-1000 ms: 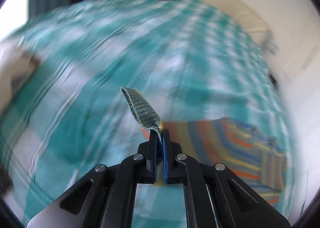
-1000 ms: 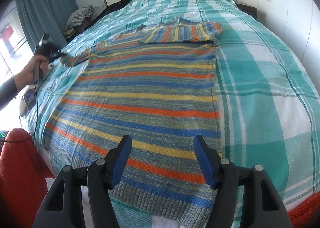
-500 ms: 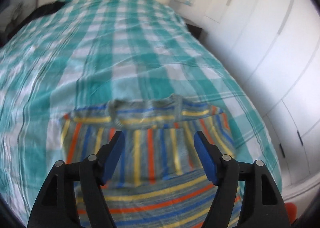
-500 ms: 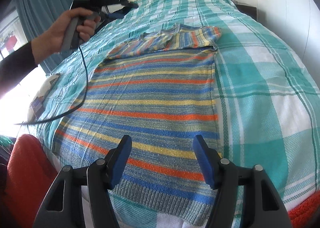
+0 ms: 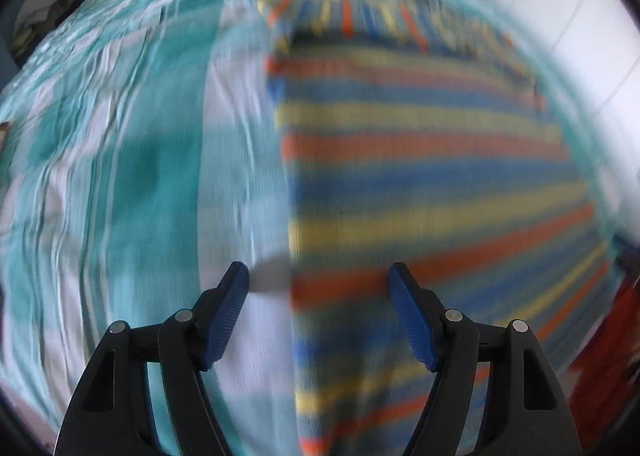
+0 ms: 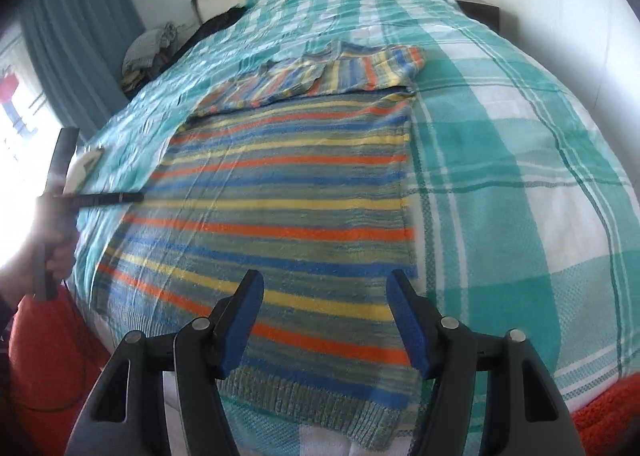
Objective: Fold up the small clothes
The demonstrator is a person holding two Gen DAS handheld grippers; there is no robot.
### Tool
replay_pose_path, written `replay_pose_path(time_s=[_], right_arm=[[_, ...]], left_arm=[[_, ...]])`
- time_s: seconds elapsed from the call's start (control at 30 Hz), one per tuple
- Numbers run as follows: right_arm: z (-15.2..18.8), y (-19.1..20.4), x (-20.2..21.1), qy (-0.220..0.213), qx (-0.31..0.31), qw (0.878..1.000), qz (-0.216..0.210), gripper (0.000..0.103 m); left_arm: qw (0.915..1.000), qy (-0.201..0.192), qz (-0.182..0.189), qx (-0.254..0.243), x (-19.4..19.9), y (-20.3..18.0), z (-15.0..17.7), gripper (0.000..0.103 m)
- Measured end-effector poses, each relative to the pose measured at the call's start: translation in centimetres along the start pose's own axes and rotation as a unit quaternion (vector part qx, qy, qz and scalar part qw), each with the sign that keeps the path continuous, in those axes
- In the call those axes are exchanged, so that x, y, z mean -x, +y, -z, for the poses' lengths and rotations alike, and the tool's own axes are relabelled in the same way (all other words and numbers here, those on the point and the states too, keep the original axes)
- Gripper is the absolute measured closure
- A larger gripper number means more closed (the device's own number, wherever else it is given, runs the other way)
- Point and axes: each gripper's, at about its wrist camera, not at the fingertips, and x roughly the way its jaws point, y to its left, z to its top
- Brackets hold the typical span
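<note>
Now my left hand-held gripper (image 5: 320, 276) hangs spread and empty over the left edge of the striped sweater (image 6: 280, 216), which lies flat on the checked bed (image 6: 500, 136) with both sleeves folded across its top. My right hand-held gripper (image 6: 324, 288) hovers spread above the hem.

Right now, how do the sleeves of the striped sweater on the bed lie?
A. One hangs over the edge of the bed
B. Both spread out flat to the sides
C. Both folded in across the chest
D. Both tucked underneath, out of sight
C: in the right wrist view both sleeves lie folded across the top of the striped sweater, which lies flat on the checked bedspread.
</note>
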Motion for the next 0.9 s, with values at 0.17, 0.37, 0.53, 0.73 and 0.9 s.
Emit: replay_pose_path(time_s=[0.17,0.37,0.53,0.73,0.9], right_arm=[[2.8,-0.1,-3.1,0.119,0.029,0.990,0.066,0.039],[1.5,1.0,0.1,0.060,0.039,0.993,0.089,0.037],[1.2,1.6,1.0,0.002,0.043,0.997,0.063,0.037],[1.0,0.6,1.2,-0.027,0.013,0.997,0.072,0.037],[0.7,0.4,1.4,-0.043,0.007,0.997,0.070,0.037]], left_arm=[[0.9968,0.002,-0.080,0.010,2.5,-0.3,5.4,0.022],[0.9957,-0.058,-0.043,0.057,5.6,-0.2,6.0,0.021],[0.9934,-0.087,-0.026,0.070,5.7,-1.5,5.5,0.017],[0.9901,-0.086,-0.031,0.106,5.4,0.7,6.6,0.017],[0.9863,-0.084,-0.040,0.137,5.2,2.9,6.8,0.017]])
